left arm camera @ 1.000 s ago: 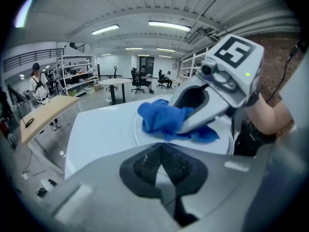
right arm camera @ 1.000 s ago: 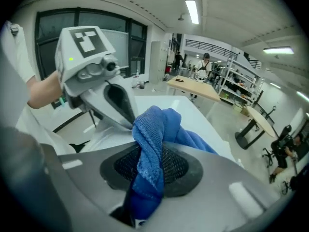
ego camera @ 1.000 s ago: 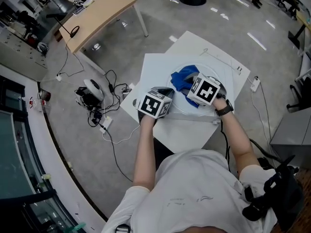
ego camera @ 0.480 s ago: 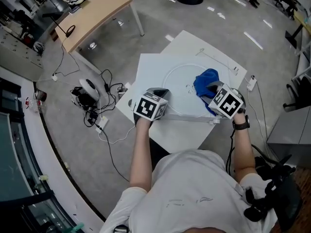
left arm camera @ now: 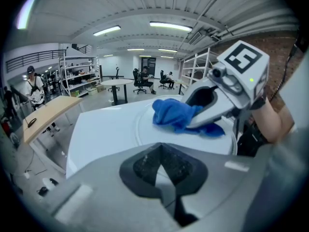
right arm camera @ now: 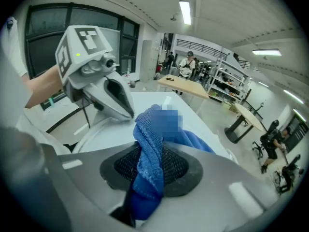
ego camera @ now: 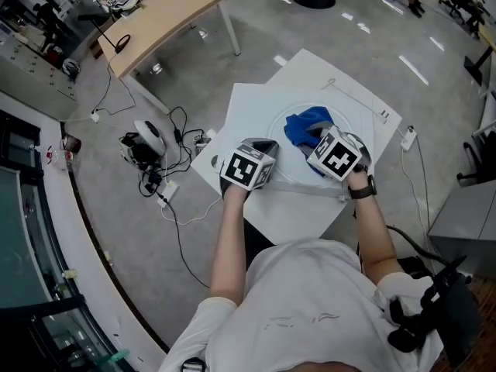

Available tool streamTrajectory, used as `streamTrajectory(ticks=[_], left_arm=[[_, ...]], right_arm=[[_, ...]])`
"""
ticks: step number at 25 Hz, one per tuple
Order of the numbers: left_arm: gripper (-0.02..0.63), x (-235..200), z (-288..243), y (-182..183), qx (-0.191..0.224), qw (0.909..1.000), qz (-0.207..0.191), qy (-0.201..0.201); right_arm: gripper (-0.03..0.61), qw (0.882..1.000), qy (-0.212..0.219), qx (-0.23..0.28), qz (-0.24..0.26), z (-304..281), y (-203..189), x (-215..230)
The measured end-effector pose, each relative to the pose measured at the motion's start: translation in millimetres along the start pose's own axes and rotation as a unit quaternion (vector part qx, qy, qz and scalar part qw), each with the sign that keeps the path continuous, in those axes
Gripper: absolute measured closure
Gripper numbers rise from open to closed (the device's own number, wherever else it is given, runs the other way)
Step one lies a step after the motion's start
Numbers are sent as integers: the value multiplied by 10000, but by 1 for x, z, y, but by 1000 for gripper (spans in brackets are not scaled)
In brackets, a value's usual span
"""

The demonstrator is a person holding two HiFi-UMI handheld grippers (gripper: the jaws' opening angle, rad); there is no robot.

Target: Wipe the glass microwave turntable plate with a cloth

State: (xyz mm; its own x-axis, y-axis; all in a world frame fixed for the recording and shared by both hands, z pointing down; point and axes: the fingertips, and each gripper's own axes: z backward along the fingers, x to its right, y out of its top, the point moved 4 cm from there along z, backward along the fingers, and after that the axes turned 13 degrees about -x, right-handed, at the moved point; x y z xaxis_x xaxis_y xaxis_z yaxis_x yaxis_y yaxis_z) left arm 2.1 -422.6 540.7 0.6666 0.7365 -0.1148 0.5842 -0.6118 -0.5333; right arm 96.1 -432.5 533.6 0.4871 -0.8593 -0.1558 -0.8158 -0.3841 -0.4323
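Blue cloth (ego camera: 304, 125) lies bunched on the middle of the glass turntable plate (ego camera: 345, 122), which sits flat on the white table (ego camera: 256, 107) in the upper centre of the head view. 2 bare forearms reach up the frame from the person at the bottom. The left one runs almost straight up, and the right one, with a black watch (ego camera: 359, 188) at the wrist, slants up and to the left. The right gripper (ego camera: 316, 139) points to the upper left, jaws pinching the cloth. In the right gripper view the cloth's long fold rises from between the pads (right arm camera: 176, 166) and runs away along the jaws. The left gripper (ego camera: 267, 147) sits at the plate's lower-left rim and points to the upper right. Its jaws are pressed nearly together, with only a thin pale sliver between the pads (left arm camera: 145, 166), seemingly the plate's near edge. The 2 grippers angle toward each other over the plate, near but apart.
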Motion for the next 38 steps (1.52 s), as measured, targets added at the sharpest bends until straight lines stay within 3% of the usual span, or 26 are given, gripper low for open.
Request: streamTrajectory(ticks=[3, 6, 11, 15, 18, 25, 33, 35, 38], left_arm=[[615, -1, 2, -1, 10, 10000, -26, -6], [615, -3, 3, -2, 5, 10000, -31, -7], [614, -2, 4, -1, 18, 10000, -21, 13], [615, -2, 8, -6, 35, 10000, -33, 11], [615, -1, 7, -5, 41, 10000, -24, 20], [614, -1, 0, -4, 44, 9999, -141, 43], [614, -4, 0, -4, 6, 10000, 24, -32], [614, -3, 0, -3, 15, 9999, 121, 5], [614, -4, 3, -1, 181, 9994, 155, 248]], right_arm=[[474, 9974, -521, 15, -497, 8, -23, 34], [474, 9936, -706, -79, -876, 20, -53, 42], [479, 9965, -641, -496, -216, 40, -63, -1], [480, 9988, -321, -254, 258, 27, -27, -42], [477, 9990, -308, -91, 325, 14, -6, -36], [476, 9912, -1224, -48, -507, 15, -38, 44], [477, 9787, -1637, -109, -1236, 27, -76, 71], [478, 9738, -1729, 105, -1471, 32, -77, 73], [479, 9619, -1813, 892, -1843, 45, -74, 67]])
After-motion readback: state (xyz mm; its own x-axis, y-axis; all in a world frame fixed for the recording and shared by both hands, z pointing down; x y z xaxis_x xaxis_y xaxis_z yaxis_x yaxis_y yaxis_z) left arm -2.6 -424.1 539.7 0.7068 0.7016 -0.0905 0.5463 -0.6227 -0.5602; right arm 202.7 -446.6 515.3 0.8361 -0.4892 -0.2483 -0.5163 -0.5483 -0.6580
